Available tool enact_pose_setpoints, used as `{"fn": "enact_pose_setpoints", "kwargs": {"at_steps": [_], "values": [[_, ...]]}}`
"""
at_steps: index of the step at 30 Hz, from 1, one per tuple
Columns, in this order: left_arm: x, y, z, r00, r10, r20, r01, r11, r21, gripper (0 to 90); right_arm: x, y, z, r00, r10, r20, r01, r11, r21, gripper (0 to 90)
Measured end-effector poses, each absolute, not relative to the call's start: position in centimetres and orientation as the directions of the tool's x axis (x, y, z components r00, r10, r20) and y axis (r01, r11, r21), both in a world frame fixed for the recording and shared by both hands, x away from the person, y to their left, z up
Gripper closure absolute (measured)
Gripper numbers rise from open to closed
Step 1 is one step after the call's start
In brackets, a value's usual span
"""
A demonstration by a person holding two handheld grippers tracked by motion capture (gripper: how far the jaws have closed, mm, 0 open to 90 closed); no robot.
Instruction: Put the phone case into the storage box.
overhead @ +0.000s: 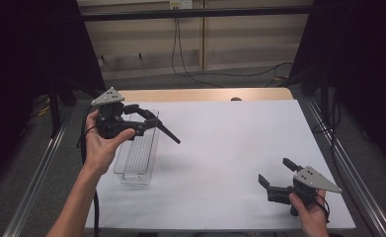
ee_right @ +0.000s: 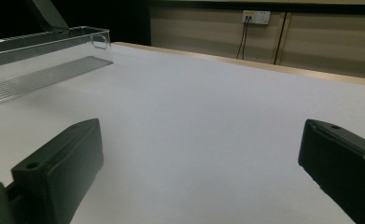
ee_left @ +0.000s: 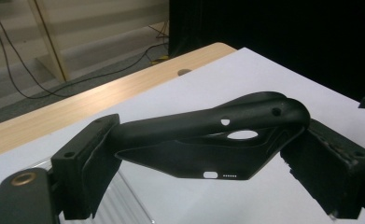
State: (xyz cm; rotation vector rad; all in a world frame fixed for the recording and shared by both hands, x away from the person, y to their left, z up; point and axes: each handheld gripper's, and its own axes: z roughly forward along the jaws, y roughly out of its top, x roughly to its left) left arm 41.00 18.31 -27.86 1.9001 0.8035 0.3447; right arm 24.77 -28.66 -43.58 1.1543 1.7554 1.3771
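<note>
Dim room with black curtains either side, a pale wall with cables at the back, and a desk (overhead: 230,143) covered in a white sheet with a strip of bare wood along its 12 o'clock edge. The left gripper (overhead: 146,123) is up off the sheet at about 9 o'clock, over a clear plastic tray (overhead: 136,158), and its jaws are squeezed onto a black phone case (ee_left: 217,140). In the left gripper view the soft case is bowed and twisted between the pads, pinched at its two ends, so my guess is the grip is pretty sketchy: it could spring out, or flop sideways and miss the tray if it gets let go from that height. The narrow tray doesn't leave much margin either, and a bump from the jaws could shove it since it looks light. The left hand (overhead: 99,145) wraps the gripper body from below, forearm coming in from 7 o'clock, jaws aimed toward 3 o'clock. The right gripper (overhead: 274,180) sits low at about 5 o'clock, jaws spread wide with nothing in them, pointed toward 10 o'clock, with the right hand (overhead: 311,212) behind it.
</note>
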Motion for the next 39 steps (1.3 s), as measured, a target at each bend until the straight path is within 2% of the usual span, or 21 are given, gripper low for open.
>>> {"fn": "enact_pose_setpoints", "kwargs": {"at_steps": [13, 39], "values": [[42.2, 20.0, -27.2, 0.697, 0.707, -0.12, 0.389, -0.233, 0.891, 13.3, 24.8, -28.7, -43.6, -0.424, 0.905, 0.039, 0.261, 0.081, 0.962, 0.0], [44.3, 22.1, -26.1, 0.613, 0.787, -0.073, 0.399, -0.229, 0.888, 13.2, 25.0, -29.3, -43.6, -0.406, 0.913, 0.033, 0.256, 0.079, 0.963, 0.0]]}}
